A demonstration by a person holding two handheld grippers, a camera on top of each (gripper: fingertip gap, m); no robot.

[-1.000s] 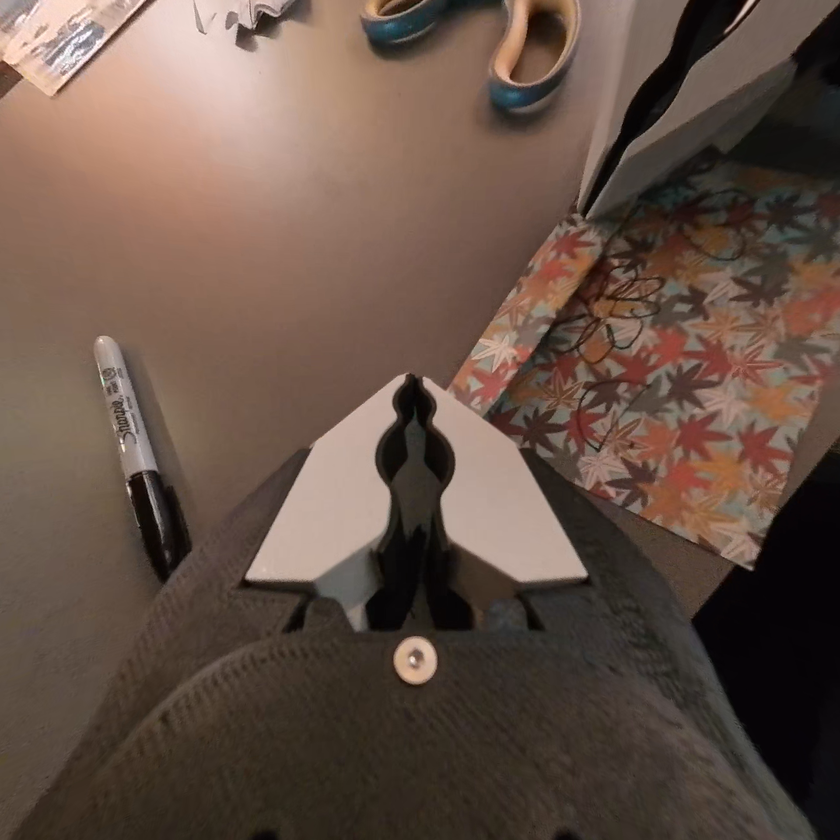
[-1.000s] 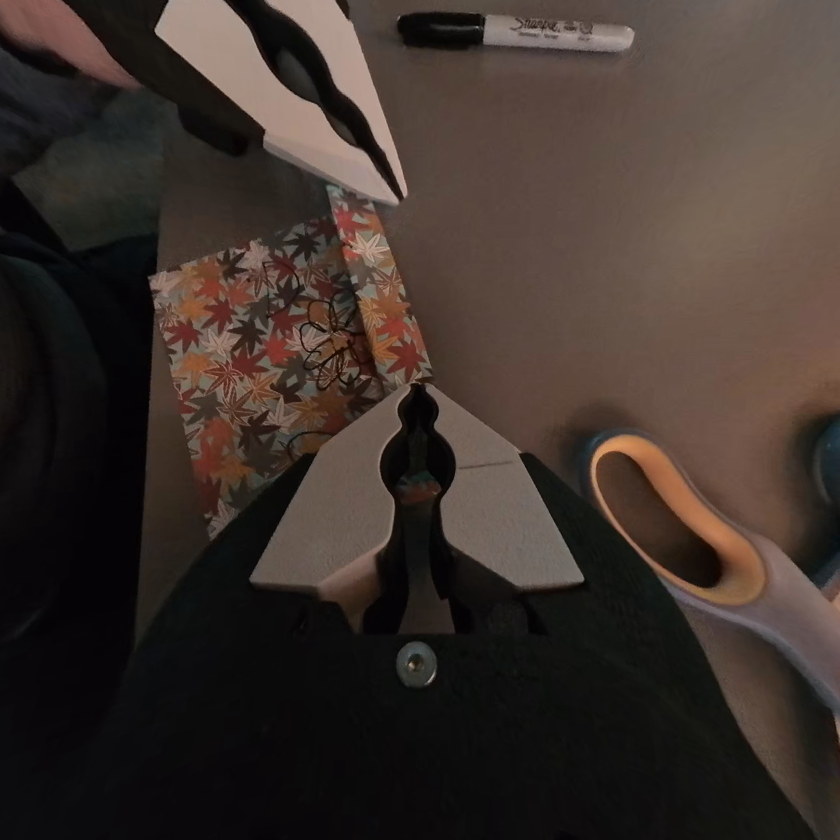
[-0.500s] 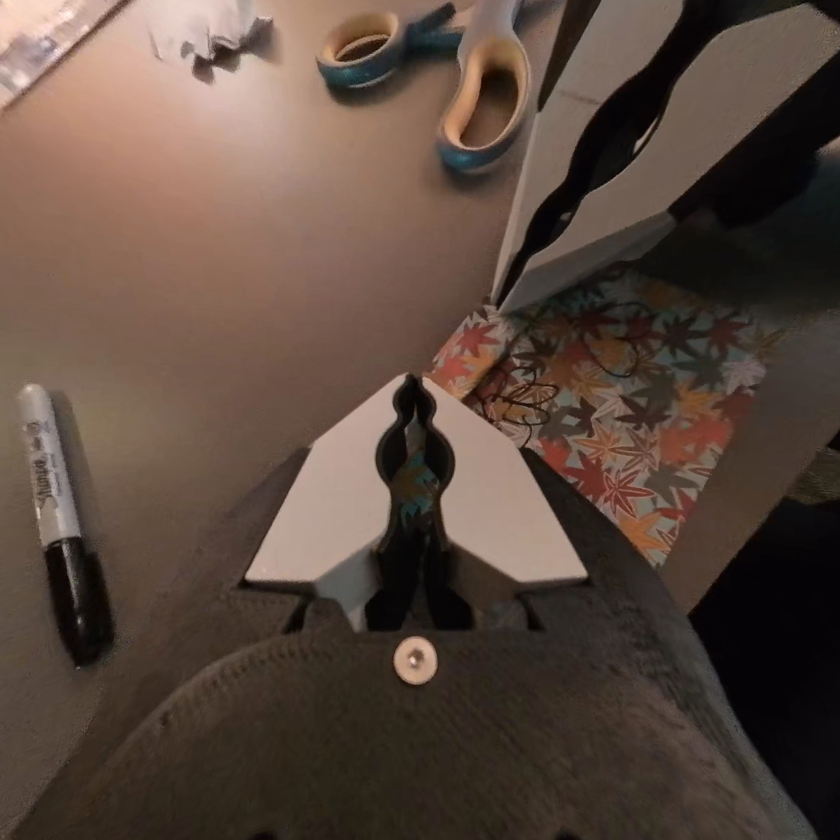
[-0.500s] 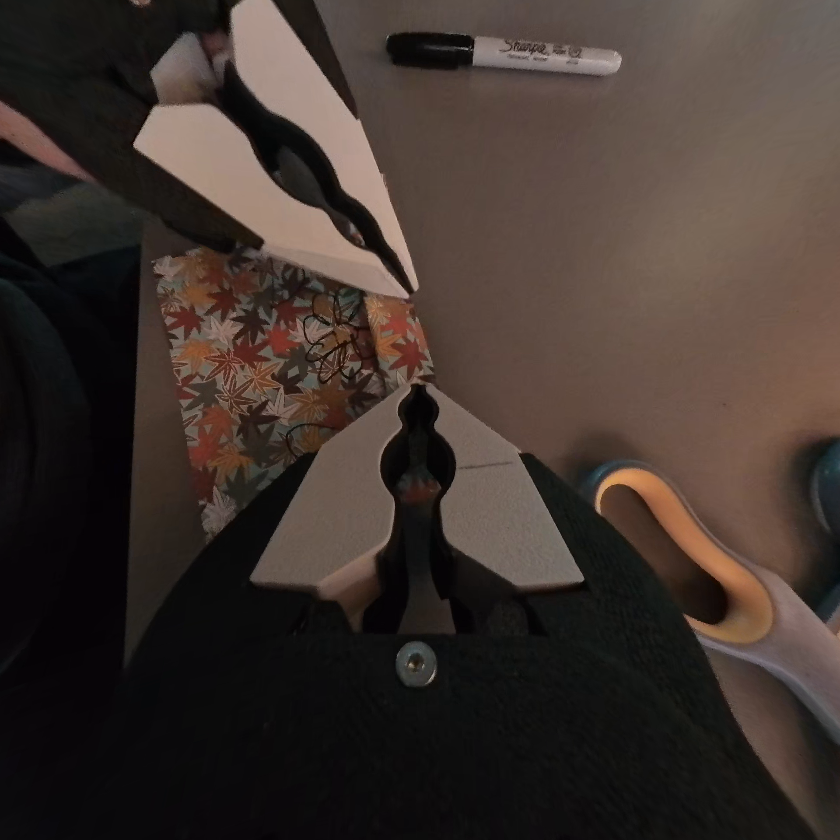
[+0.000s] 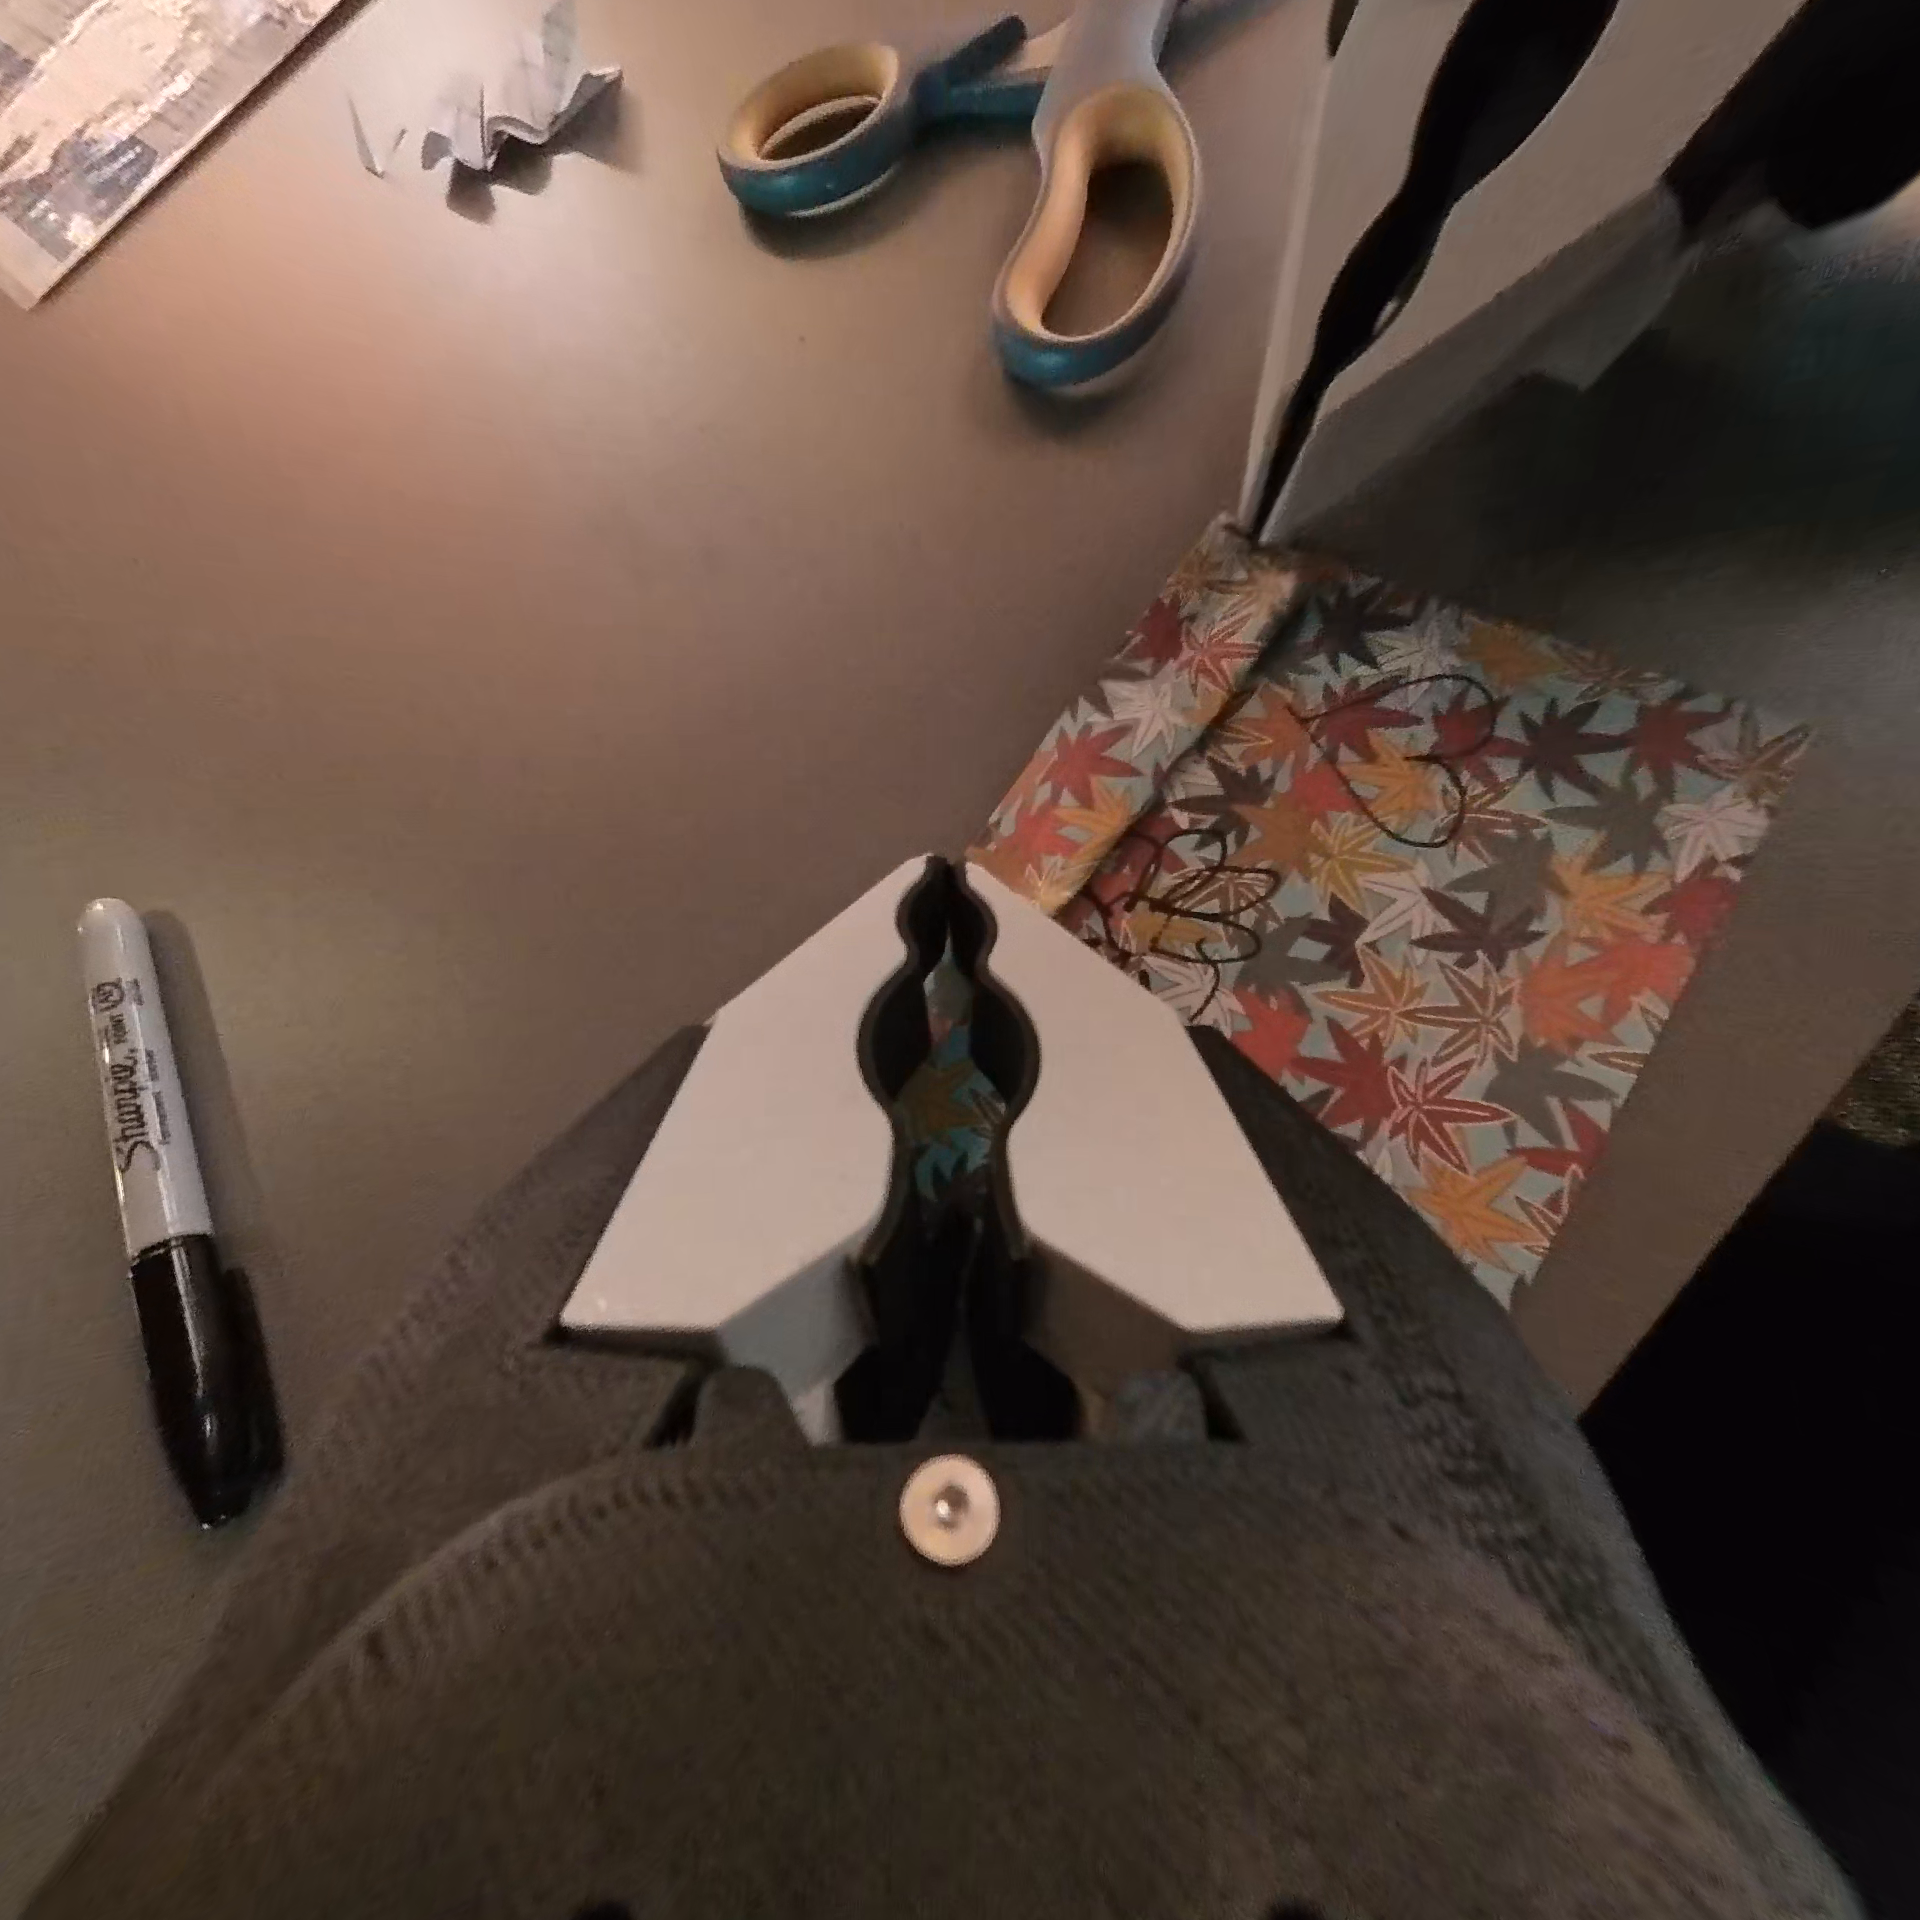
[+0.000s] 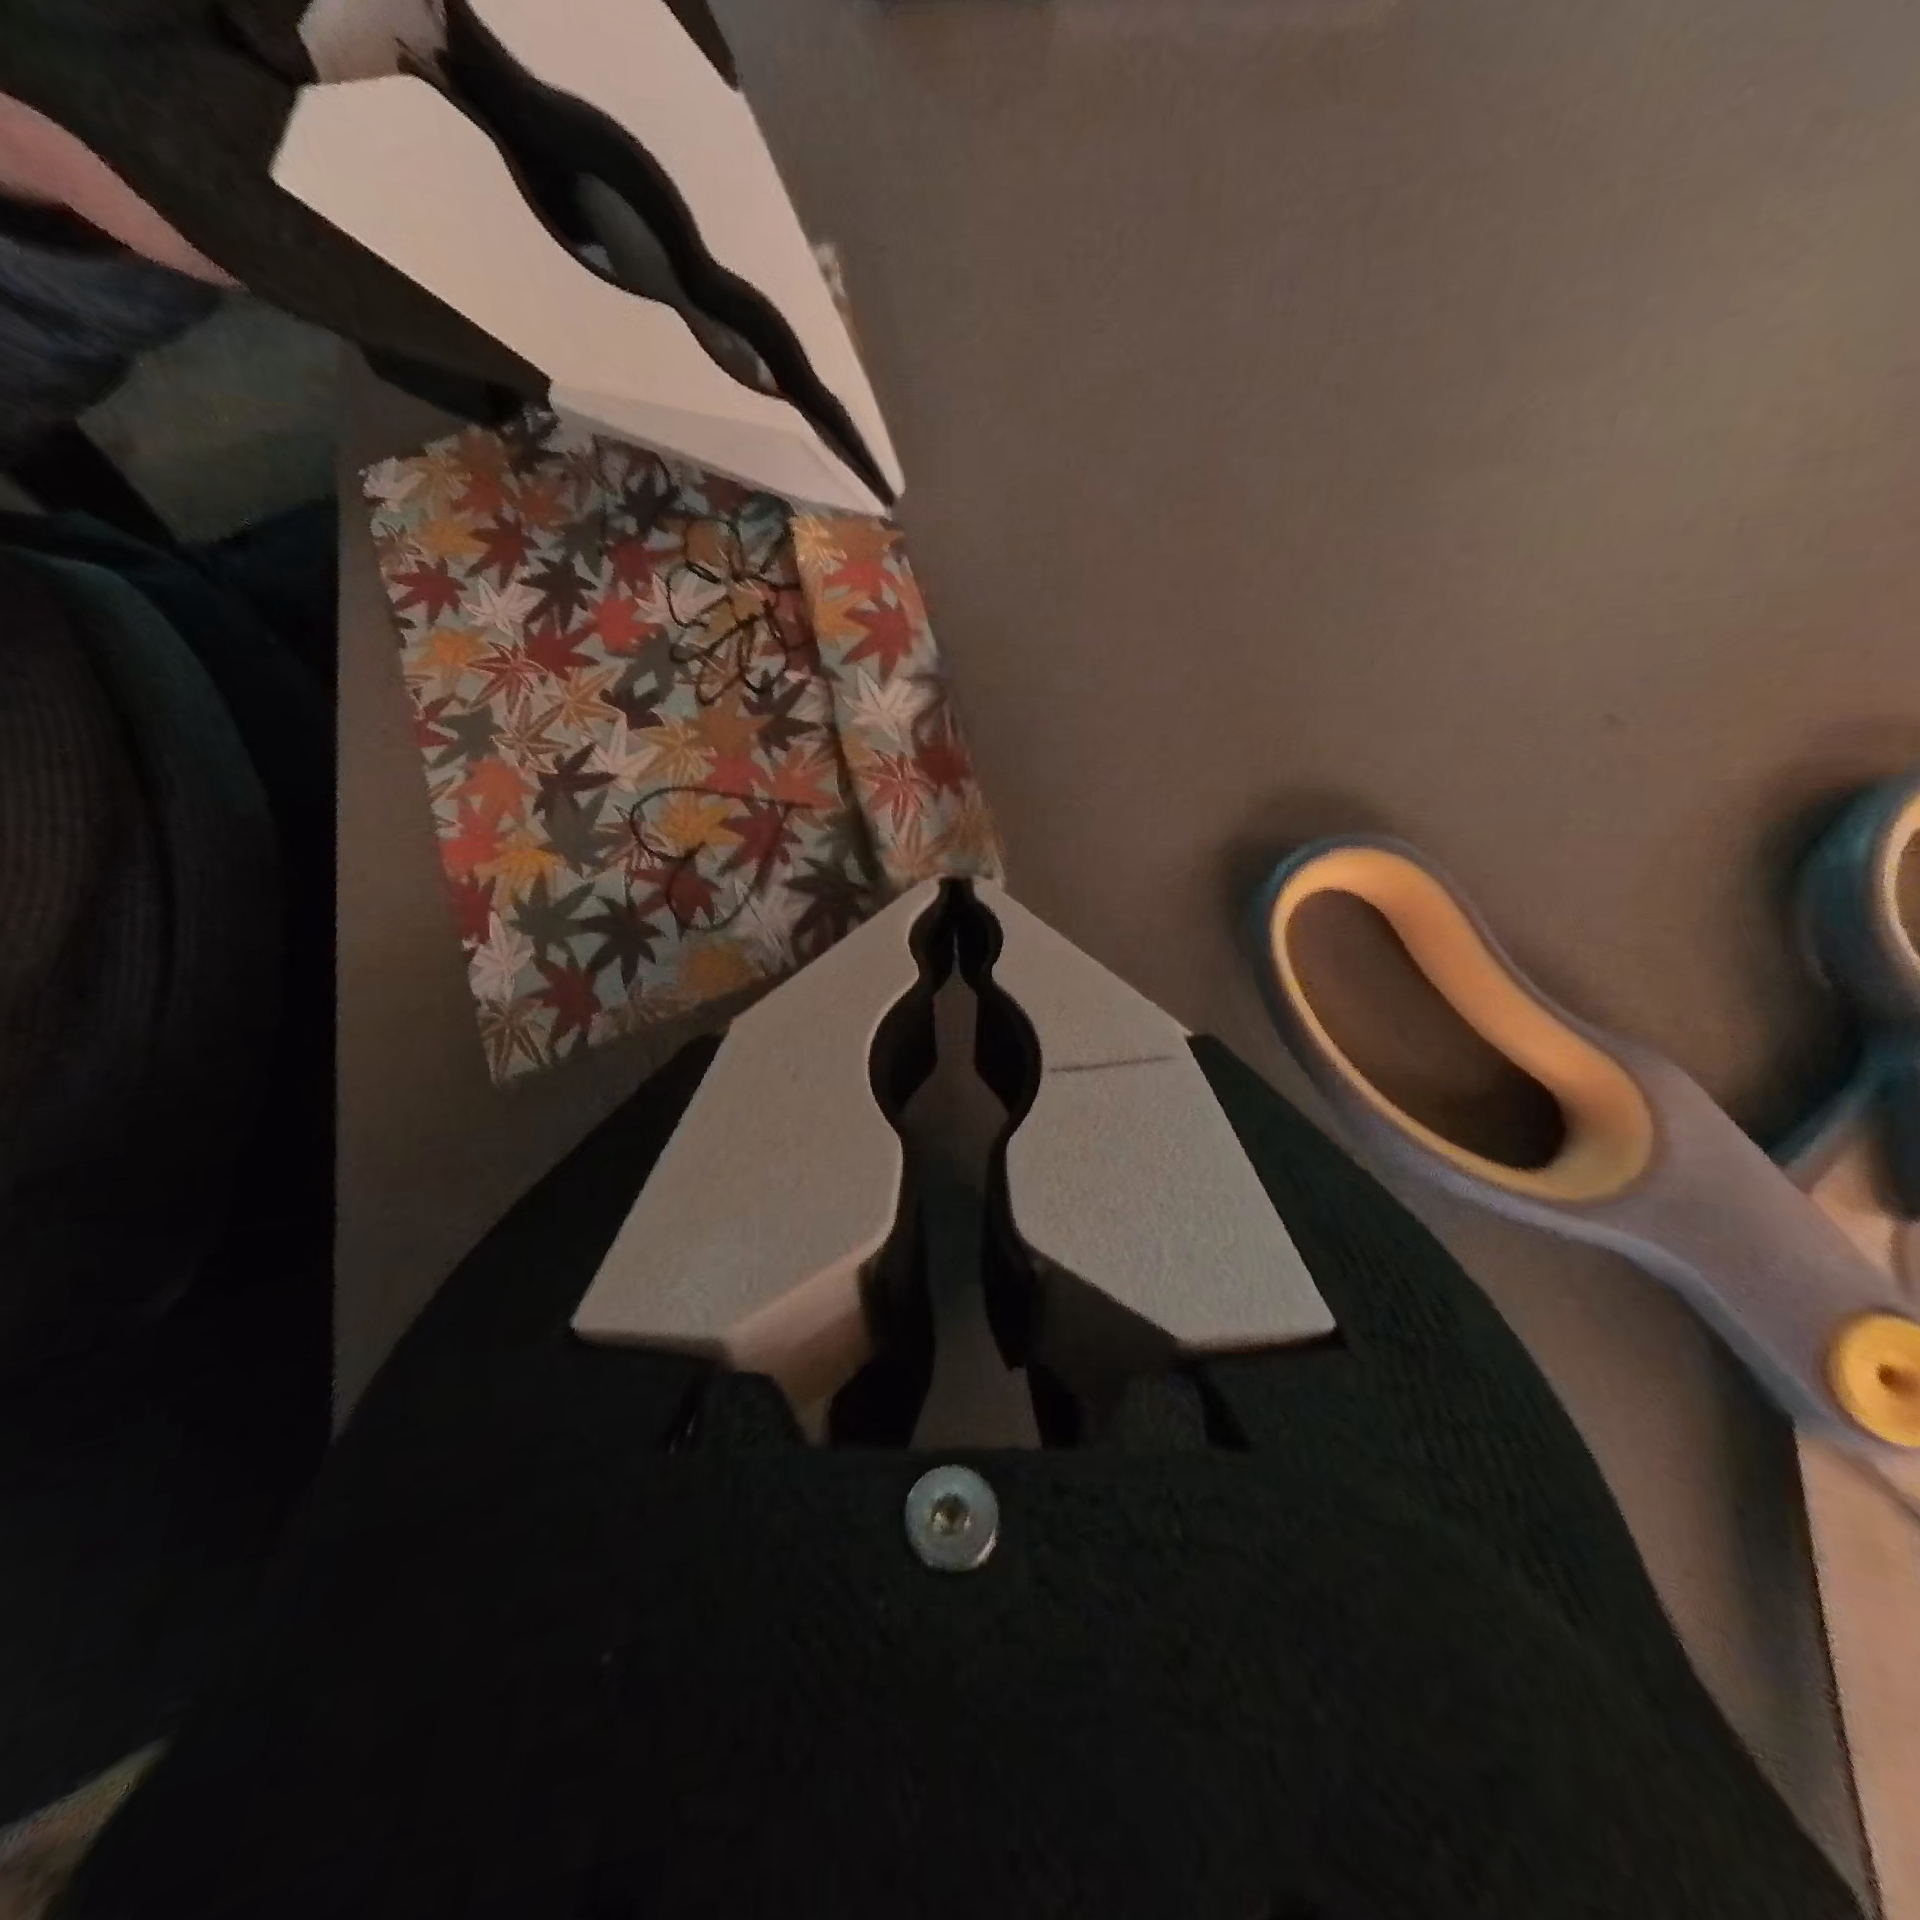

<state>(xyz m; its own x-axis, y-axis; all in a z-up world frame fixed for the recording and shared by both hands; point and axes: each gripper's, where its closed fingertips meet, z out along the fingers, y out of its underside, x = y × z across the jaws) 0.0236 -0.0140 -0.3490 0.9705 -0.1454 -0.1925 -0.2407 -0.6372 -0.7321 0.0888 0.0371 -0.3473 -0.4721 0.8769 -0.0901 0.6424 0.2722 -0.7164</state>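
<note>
Both tongs are closed with nothing gripped: the left tongs [image 5: 948, 868] and right tongs [image 6: 954, 891] each point their tips at an opposite corner of the folded strip of the leaf-patterned paper sheet [image 5: 1455, 914] on the grey worktop [image 5: 520, 623], black marker [image 5: 166, 1195] and blue-handled scissors [image 5: 1091, 208] nearby

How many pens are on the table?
1. The black-capped grey marker pen lies on the brown table, left of the left gripper. More could be hidden outside the views.
</note>
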